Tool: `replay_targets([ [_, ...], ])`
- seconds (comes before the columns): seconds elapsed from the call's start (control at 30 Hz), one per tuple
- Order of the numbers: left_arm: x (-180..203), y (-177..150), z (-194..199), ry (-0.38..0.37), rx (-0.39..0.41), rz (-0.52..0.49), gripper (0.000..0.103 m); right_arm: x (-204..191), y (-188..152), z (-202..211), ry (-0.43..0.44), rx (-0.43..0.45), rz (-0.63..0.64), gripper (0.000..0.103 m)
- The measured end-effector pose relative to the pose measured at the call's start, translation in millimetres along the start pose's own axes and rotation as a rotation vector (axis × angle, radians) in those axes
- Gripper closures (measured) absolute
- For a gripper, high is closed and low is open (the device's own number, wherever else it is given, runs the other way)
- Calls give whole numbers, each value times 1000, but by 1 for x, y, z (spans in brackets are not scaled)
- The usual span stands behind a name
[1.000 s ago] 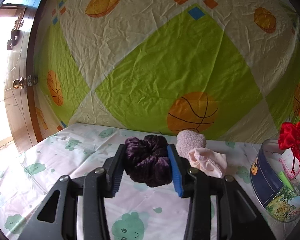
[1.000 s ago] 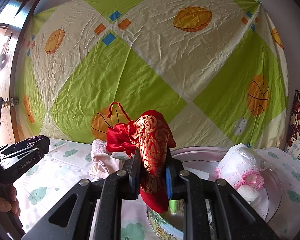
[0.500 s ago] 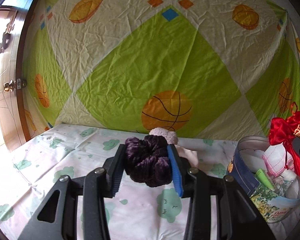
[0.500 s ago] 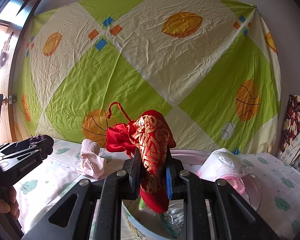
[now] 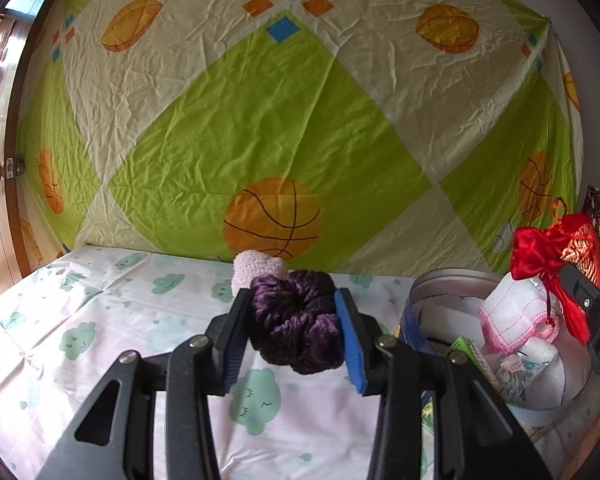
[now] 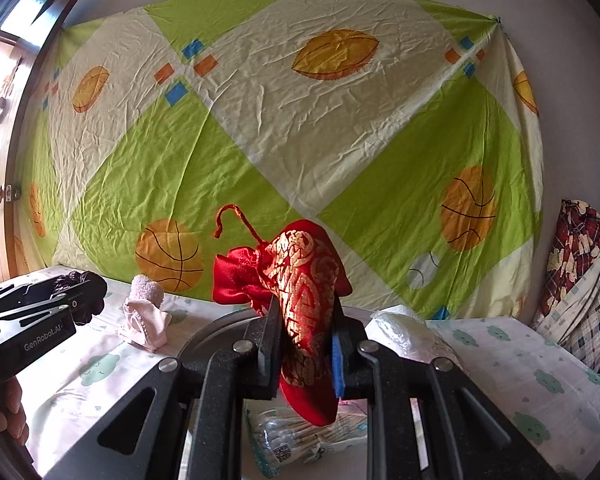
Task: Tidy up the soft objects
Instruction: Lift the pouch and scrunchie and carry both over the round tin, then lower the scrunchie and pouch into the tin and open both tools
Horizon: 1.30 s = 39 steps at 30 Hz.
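The bed [image 5: 100,320] lies bare toward its left edge; the tin [image 5: 420,292] stands near the right, already holding a white cloth [image 5: 512,312]. Right gripper [image 6: 306,340] fingers clamp the red pouch [image 6: 304,280] above it. Left gripper [image 5: 296,320] fingers grip the scrunchie [image 5: 296,320], aloft beside the tin. A pink sock [image 6: 144,312] remains by the back edge.
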State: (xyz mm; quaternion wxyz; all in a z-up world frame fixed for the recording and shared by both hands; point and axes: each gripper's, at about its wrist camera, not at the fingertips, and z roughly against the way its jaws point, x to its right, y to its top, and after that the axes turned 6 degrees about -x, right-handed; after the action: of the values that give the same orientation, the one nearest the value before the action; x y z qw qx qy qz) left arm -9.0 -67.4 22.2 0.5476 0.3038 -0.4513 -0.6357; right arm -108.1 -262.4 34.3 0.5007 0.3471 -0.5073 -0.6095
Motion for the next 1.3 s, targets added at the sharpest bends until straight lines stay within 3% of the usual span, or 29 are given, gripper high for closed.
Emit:
replay_targets([
  [1.0, 109, -5, -1, -107, 9, -125, 62, 85, -1, -16, -162, -13, -26, 83],
  [1.3, 143, 6, -3, -178, -19, -148, 62, 94, 0, -27, -196, -43, -43, 82],
])
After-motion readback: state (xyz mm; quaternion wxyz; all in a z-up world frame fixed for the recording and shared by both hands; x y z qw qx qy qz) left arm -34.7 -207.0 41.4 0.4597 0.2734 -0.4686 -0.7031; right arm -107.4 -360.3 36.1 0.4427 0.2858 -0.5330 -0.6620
